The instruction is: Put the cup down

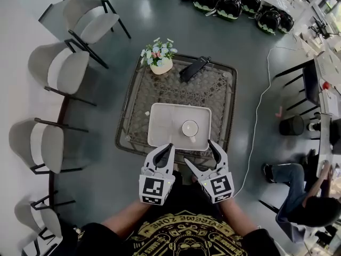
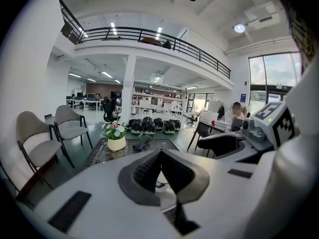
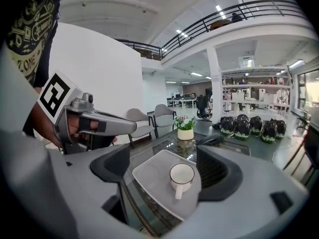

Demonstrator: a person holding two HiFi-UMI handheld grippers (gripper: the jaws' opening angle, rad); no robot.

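Note:
A white cup [image 1: 189, 128] with a dark rim stands upright on the right half of a pale tray [image 1: 160, 121], which rests on the glass table [image 1: 221, 89]. Nothing holds the cup. In the right gripper view the cup [image 3: 181, 176] sits on the tray [image 3: 149, 178], its handle pointing toward me. My right gripper [image 1: 200, 152] [image 3: 164, 169] is open and empty, a little short of the tray's near edge. My left gripper [image 1: 169, 147] [image 2: 160, 157] is beside it, jaws shut together on nothing.
A flower pot [image 1: 160, 63] and a long black object [image 1: 194, 68] stand at the table's far side. Grey chairs [image 1: 61, 71] line the left. Black helmets [image 1: 229, 4] lie on the floor beyond. A seated person [image 1: 303, 196] and a white cable [image 1: 258, 111] are at the right.

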